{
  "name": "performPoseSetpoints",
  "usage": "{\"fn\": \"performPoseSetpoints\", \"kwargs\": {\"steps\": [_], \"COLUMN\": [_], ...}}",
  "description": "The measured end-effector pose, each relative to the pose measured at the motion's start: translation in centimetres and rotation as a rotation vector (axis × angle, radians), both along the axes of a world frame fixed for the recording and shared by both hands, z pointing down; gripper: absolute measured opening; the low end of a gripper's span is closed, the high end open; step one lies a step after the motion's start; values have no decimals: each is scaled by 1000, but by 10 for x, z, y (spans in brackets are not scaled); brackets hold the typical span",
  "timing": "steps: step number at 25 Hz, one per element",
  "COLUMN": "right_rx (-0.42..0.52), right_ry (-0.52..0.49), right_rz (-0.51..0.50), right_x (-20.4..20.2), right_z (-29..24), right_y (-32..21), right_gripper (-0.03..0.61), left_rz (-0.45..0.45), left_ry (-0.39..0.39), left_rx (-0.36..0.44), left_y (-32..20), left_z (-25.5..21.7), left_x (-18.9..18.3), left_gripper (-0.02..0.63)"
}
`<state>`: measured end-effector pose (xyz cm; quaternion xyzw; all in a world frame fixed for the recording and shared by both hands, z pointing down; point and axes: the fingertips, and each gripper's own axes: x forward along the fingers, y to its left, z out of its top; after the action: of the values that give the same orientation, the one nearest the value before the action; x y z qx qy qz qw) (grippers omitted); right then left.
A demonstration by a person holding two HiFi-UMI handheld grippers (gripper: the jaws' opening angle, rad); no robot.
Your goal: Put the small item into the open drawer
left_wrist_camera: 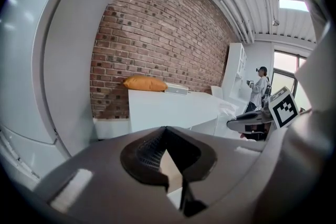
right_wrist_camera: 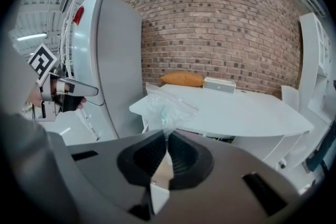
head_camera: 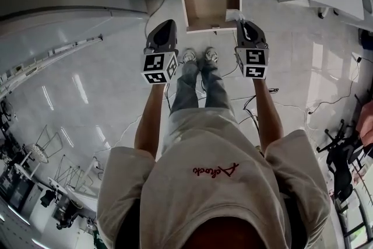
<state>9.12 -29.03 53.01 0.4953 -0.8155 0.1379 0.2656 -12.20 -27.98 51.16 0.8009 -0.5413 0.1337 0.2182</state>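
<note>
Though clamping a clear plastic bag [right_wrist_camera: 167, 106] in right gripper [right_wrist_camera: 167, 139] fingers, left gripper [left_wrist_camera: 167, 132] fingers together empty, has yet to drop it into the open wooden drawer [head_camera: 207, 9] at twelve o'clock.

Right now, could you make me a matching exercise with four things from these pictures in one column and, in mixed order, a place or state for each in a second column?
Things
1. left gripper
2. right gripper
3. drawer
4. orange cushion

Places or states
A. lying on the white table, near the brick wall
B. shut on the clear plastic bag
C. open, under the table top
D. shut, with nothing between its jaws

Pairs: 1-D, 2-B, 3-C, 4-A
</note>
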Motion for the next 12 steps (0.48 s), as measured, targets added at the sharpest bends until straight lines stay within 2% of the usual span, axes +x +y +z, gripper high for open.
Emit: {"fn": "performPoseSetpoints", "kwargs": {"steps": [12], "right_rx": [-127], "right_ry": [-2], "right_rz": [-9], "right_x": [-2], "right_z": [78], "right_y": [36], "right_gripper": [14], "left_rz": [37], "left_ry": [-7], "left_rx": [-121], "left_y": [25], "left_z": [80], "left_x": [14], "left_gripper": [8]}}
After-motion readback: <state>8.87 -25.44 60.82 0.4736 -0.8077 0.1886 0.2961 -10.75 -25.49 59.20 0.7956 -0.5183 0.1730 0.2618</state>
